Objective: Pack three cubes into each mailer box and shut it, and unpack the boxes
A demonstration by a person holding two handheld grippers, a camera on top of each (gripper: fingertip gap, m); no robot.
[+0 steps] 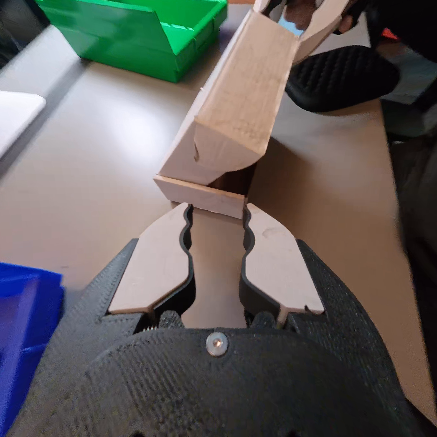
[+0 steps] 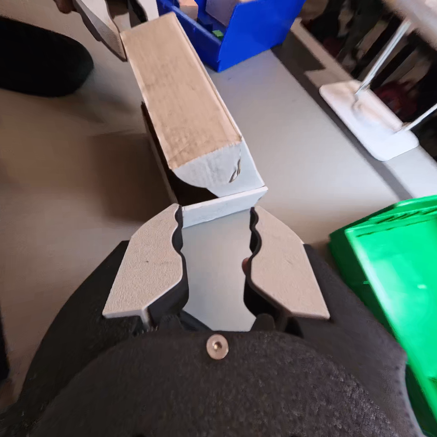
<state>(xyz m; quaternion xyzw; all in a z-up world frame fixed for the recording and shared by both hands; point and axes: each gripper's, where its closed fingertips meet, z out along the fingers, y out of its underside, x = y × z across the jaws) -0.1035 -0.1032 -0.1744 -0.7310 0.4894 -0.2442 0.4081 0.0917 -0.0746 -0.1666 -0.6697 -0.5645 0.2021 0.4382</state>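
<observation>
A long white mailer box lies on the table between my two grippers, shown in the left wrist view (image 1: 203, 198) and the right wrist view (image 2: 222, 209). Its lid (image 1: 243, 94) (image 2: 179, 94) is tilted up, half open; the inside is dark and its contents are hidden. My left gripper (image 1: 217, 208) is open and empty, its tips at one end wall of the box. My right gripper (image 2: 216, 210) is open and empty at the opposite end wall. Each gripper also shows at the far end in the other view: the right one (image 1: 283, 21), the left one (image 2: 132, 26).
A green bin (image 1: 132, 40) (image 2: 390, 272) stands on one side of the box, a blue bin (image 1: 23, 307) (image 2: 236, 30) holding a green cube (image 2: 218, 34) on the other. A white stand base (image 2: 369, 118) sits at the table's back. A black chair part (image 1: 343, 78) is at the table edge. My right fingertips sit around 20 centimeters from my left ones.
</observation>
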